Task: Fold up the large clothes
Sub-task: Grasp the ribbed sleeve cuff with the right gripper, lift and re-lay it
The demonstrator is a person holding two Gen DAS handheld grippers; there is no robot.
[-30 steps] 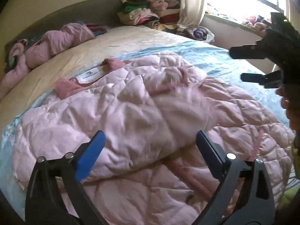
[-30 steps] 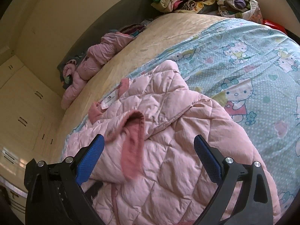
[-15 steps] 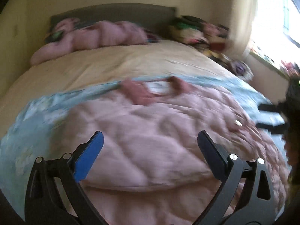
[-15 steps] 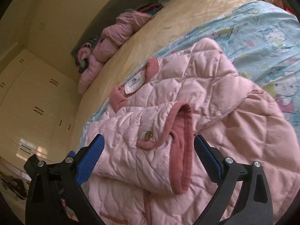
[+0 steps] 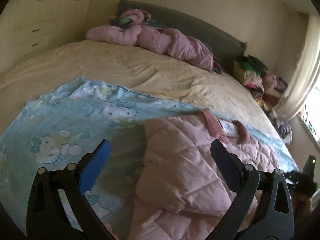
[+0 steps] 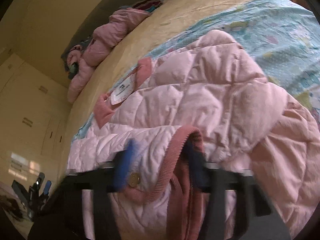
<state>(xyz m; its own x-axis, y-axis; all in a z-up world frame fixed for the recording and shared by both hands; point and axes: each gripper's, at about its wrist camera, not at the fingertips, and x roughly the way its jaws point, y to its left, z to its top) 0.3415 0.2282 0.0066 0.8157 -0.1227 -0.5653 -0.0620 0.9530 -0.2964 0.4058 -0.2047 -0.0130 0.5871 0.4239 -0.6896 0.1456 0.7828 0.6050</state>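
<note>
Jacket (image 6: 200,104), pink quilted, lies spread on the blue cartoon-print sheet (image 5: 66,124) at the near end of the bed; white neck label (image 6: 122,92) at 10 o'clock in right wrist view, between the darker pink collar ends. Sleeve cuff (image 6: 180,160), ribbed dark pink with a brass snap (image 6: 133,180), sits low centre in that view. Right gripper (image 6: 160,160) is on it, blurred; blue pads either side of the cuff end, jaws narrowed around it, firm clamp cannot be told. Left gripper (image 5: 160,160) hangs over the jacket's edge, jaws wide apart, holding nothing; jacket runs 3 to 6 o'clock in its view. Beige bedspread (image 5: 120,68) beyond the sheet. Crumpled pink garment (image 5: 160,40) against the grey headboard (image 5: 200,26) at 12 o'clock. Clothes pile (image 5: 258,76) and curtain (image 5: 300,76) at 2 o'clock. Wardrobe doors (image 6: 30,110) at 9 o'clock, right view.
</note>
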